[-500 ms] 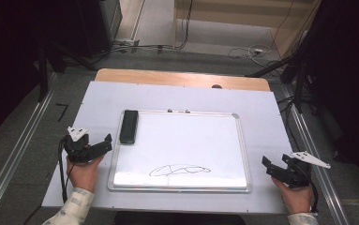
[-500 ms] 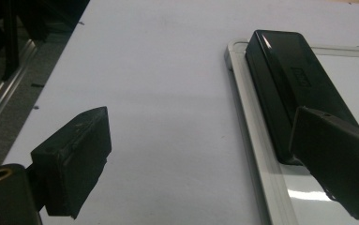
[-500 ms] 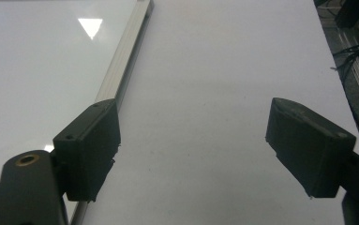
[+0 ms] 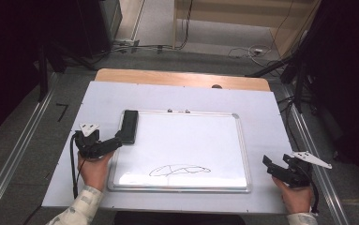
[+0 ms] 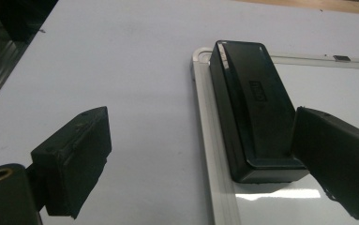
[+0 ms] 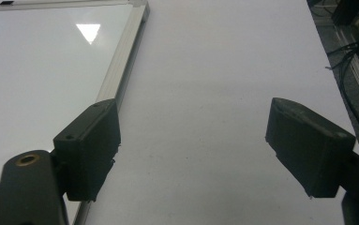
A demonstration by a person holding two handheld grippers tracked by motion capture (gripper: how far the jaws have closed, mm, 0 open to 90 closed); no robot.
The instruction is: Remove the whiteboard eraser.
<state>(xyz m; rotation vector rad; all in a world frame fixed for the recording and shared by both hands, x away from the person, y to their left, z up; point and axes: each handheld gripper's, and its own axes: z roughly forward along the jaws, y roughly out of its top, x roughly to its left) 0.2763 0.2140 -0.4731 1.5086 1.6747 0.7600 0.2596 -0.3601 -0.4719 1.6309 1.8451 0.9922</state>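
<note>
Left gripper (image 4: pixel 114 143) spread wide, nothing gripped. Black eraser (image 5: pixel 254 108) lying flat on the whiteboard's (image 4: pixel 186 140) near-left corner, just ahead of the left fingers (image 5: pixel 76 159); one finger out over the bare desk (image 4: pixel 102 101) beside the frame, the other close against the eraser's near end, contact not certain. Right gripper (image 4: pixel 273 166) likewise wide open and empty, hovering over bare desk just off the whiteboard's corner, well apart from the eraser. Black scribble (image 4: pixel 179 170) on the whiteboard between both hands.

Probably a lab or test room: a white-topped table (image 4: pixel 177 96) on grey carpet, aluminium rails (image 4: pixel 13 159) along both sides, loose cables (image 4: pixel 243 50) on the floor, dark equipment stands (image 4: pixel 303 70) around
</note>
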